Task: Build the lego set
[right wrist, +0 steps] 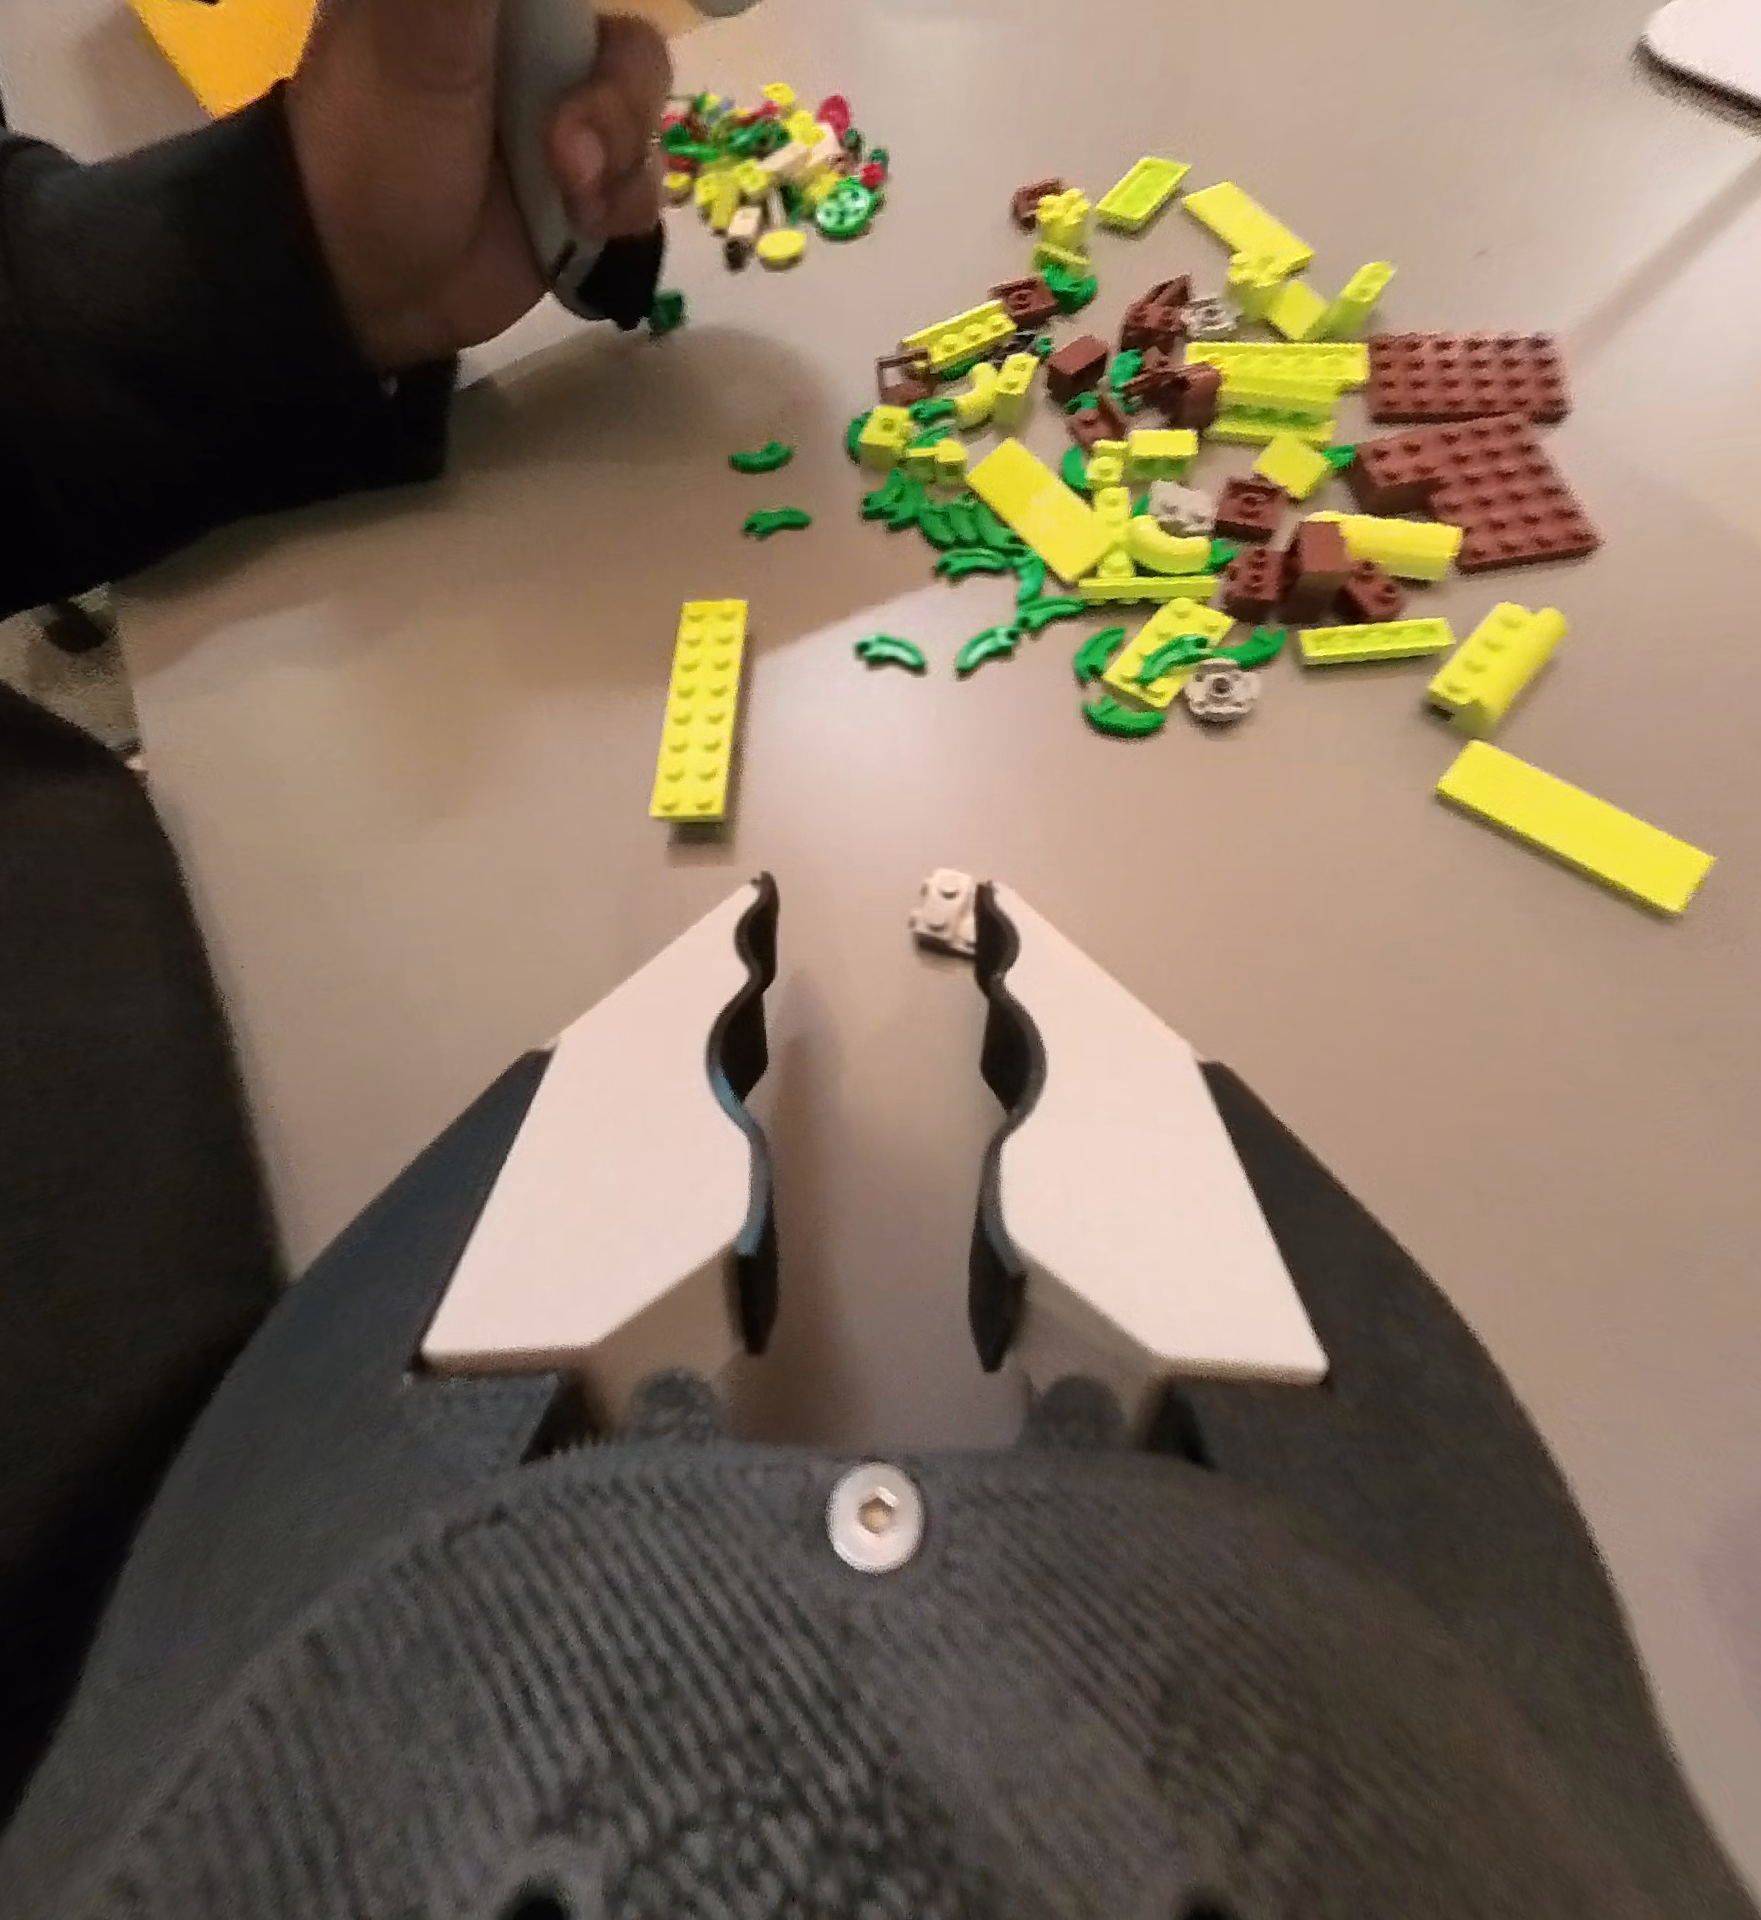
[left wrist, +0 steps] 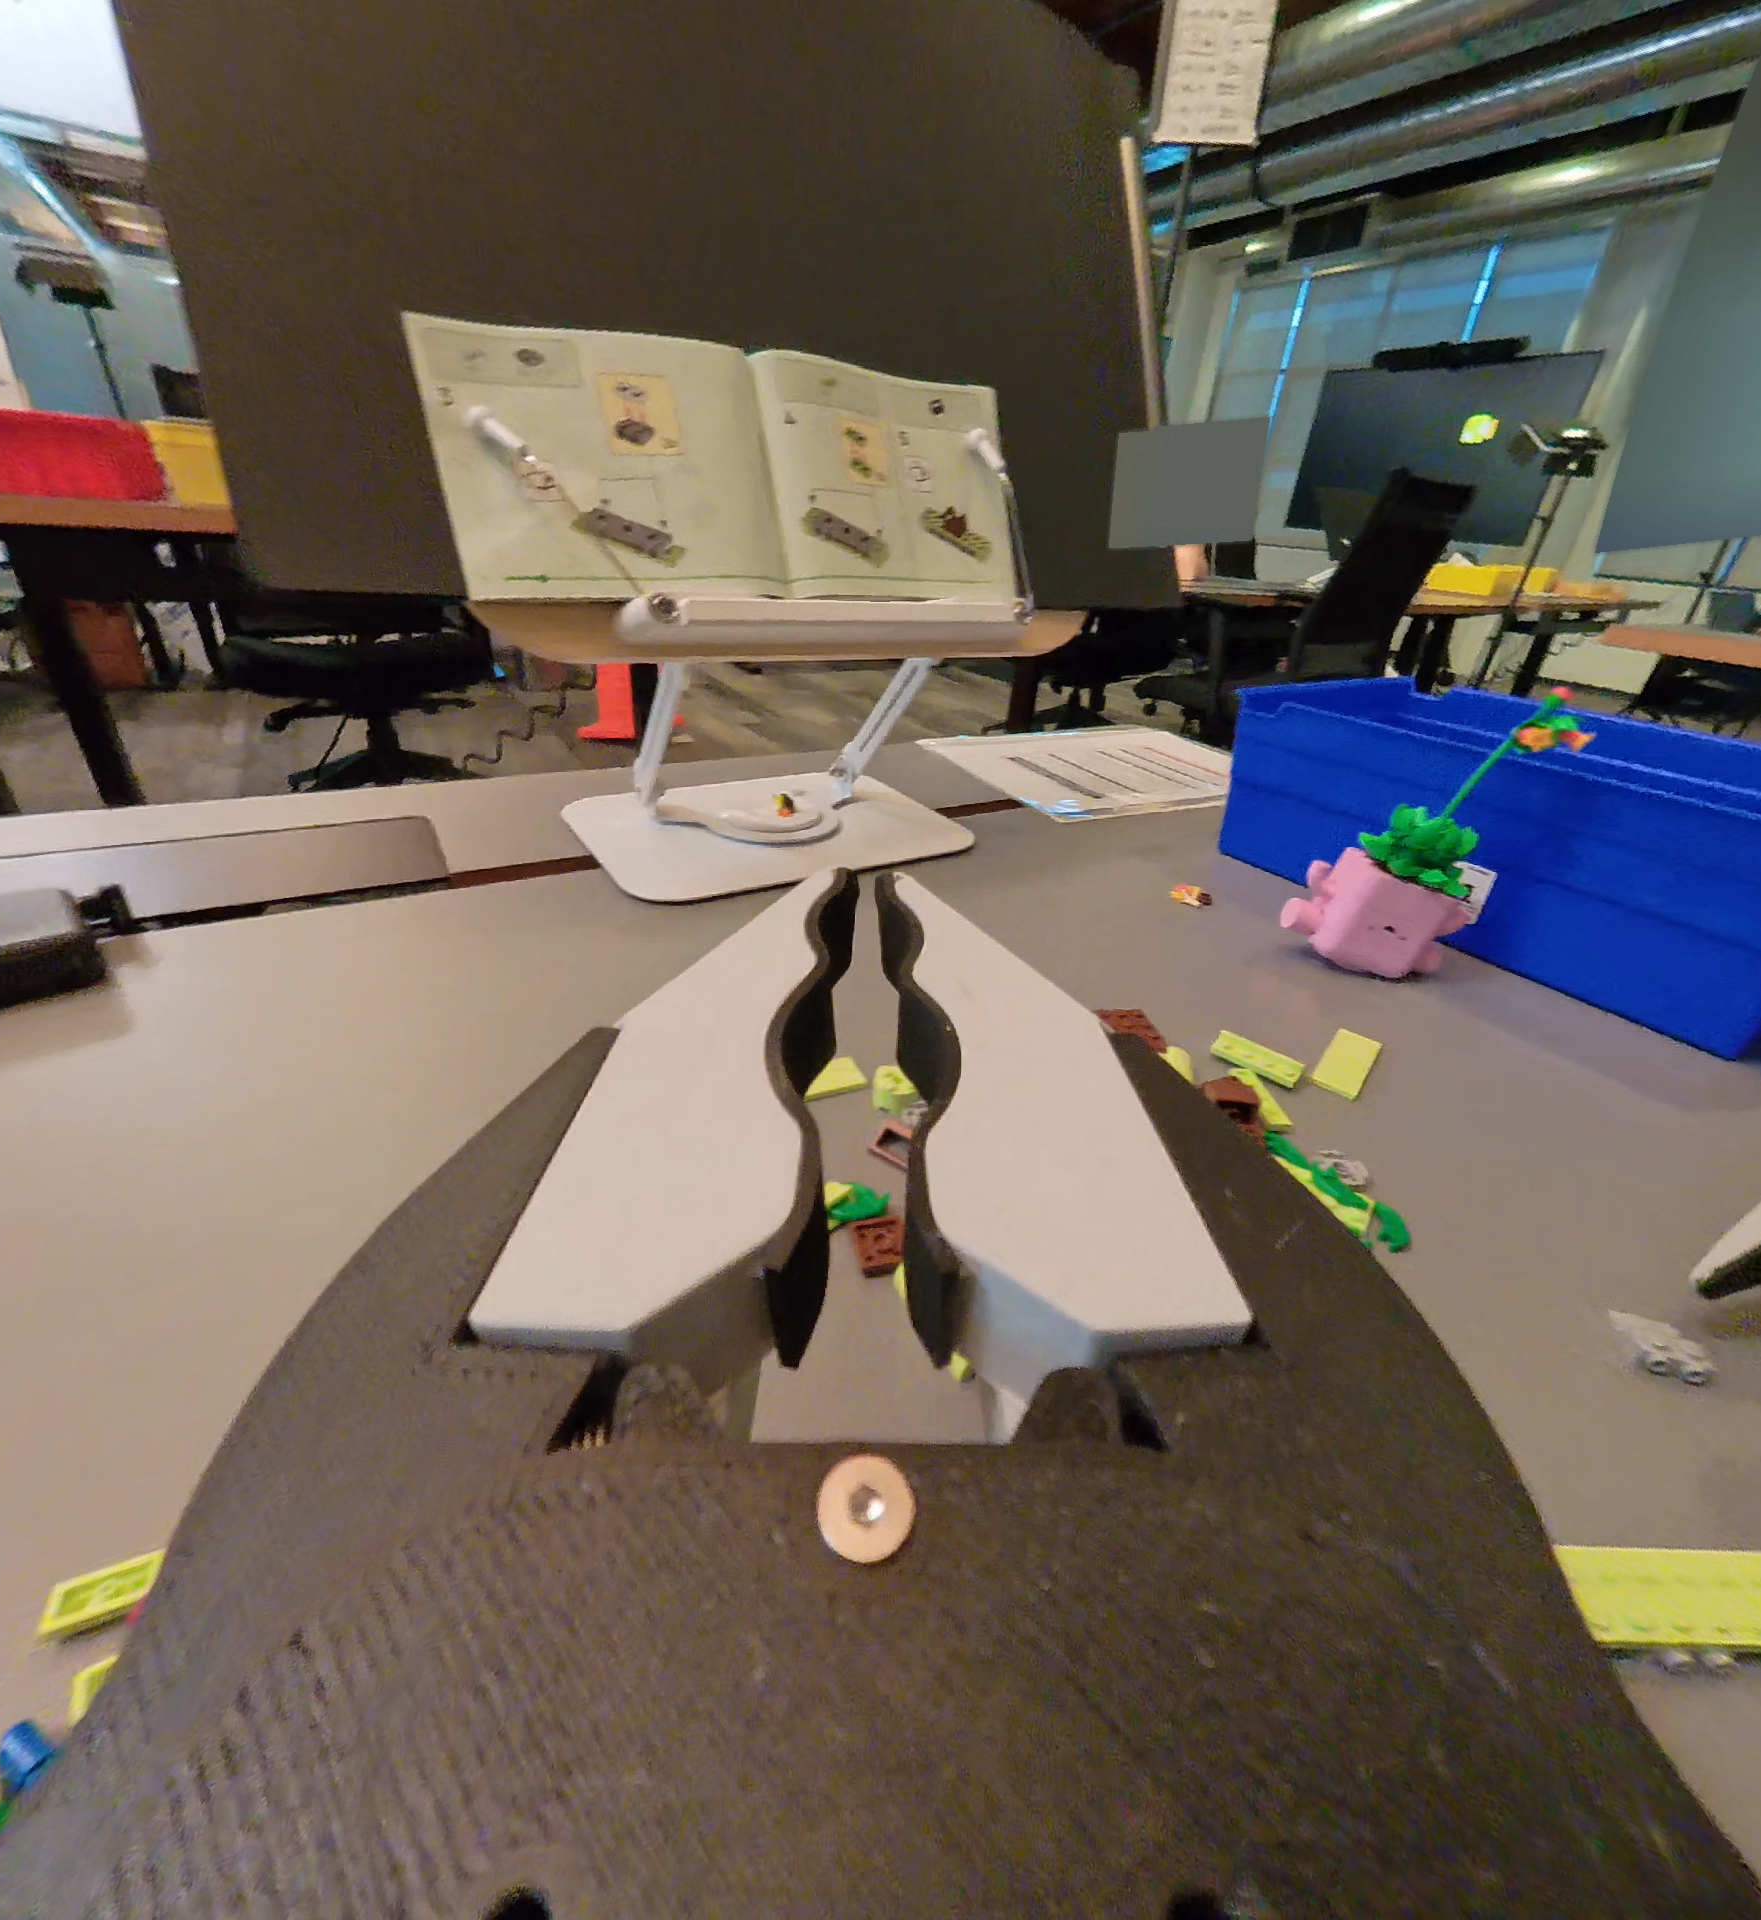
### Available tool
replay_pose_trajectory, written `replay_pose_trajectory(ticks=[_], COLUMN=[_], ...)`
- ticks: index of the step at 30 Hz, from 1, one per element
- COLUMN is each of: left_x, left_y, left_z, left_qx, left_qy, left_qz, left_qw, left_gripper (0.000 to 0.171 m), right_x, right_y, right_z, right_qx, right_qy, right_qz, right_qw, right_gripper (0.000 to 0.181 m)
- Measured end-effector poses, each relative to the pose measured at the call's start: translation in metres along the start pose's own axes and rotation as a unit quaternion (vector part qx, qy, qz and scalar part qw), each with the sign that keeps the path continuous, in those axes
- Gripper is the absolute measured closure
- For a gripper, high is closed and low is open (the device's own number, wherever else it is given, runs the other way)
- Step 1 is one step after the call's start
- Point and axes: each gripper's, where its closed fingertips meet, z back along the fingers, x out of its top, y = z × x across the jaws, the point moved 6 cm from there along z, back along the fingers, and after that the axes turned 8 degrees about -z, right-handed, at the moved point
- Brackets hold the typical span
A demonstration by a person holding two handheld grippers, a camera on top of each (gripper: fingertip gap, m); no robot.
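Observation:
My left gripper point(left wrist: 864, 885) hovers above the grey table with its jaws a narrow gap apart and nothing between them. Loose lime, green and brown bricks point(left wrist: 871, 1164) lie under it. My right gripper point(right wrist: 876, 899) is open and empty low over the table. A small light grey piece point(right wrist: 943, 912) lies at its right fingertip. A long lime plate point(right wrist: 701, 709) lies just ahead on the left. The main brick pile point(right wrist: 1198, 447) with brown plates point(right wrist: 1468, 379) is farther ahead on the right. The open instruction booklet point(left wrist: 710, 468) sits on a white stand.
A built pink pot with a green plant point(left wrist: 1375, 914) leans on a blue bin point(left wrist: 1634, 862) at the right. A person's hand point(right wrist: 460, 177) holds the left gripper over a second small pile point(right wrist: 782, 166). A black device point(left wrist: 3, 945) lies at the left. Left tips to right tips: about 25 centimetres. To reach the long lime plate point(right wrist: 701, 709) in a straight line is about 6 centimetres for my right fingers, about 20 centimetres for my left. Look for it in the left wrist view point(left wrist: 1686, 1589) too.

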Motion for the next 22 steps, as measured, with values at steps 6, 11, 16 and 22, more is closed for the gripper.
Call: replay_pose_trajectory(ticks=[6, 11, 16, 22], left_x=[-0.004, -0.003, -0.013, -0.024], left_y=[0.022, 0.074, 0.116, 0.126], left_z=[0.003, 0.028, 0.052, 0.054], left_qx=[0.029, 0.1, 0.134, 0.133], left_qy=[0.031, 0.067, 0.099, 0.129], left_qz=[-0.046, -0.107, -0.066, -0.07], left_qw=[0.998, 0.987, 0.984, 0.98], left_gripper=[0.17, 0.171, 0.171, 0.171], right_x=[0.015, 0.037, 0.052, 0.065], right_y=[-0.023, -0.035, -0.042, -0.057], right_z=[0.002, 0.003, 0.014, 0.005], right_qx=[-0.043, -0.017, 0.006, -0.024], right_qy=[-0.046, -0.125, -0.191, -0.229], right_qz=[0.017, -0.024, -0.071, -0.065], right_qw=[0.998, 0.992, 0.979, 0.971], right_gripper=[0.146, 0.151, 0.159, 0.167])
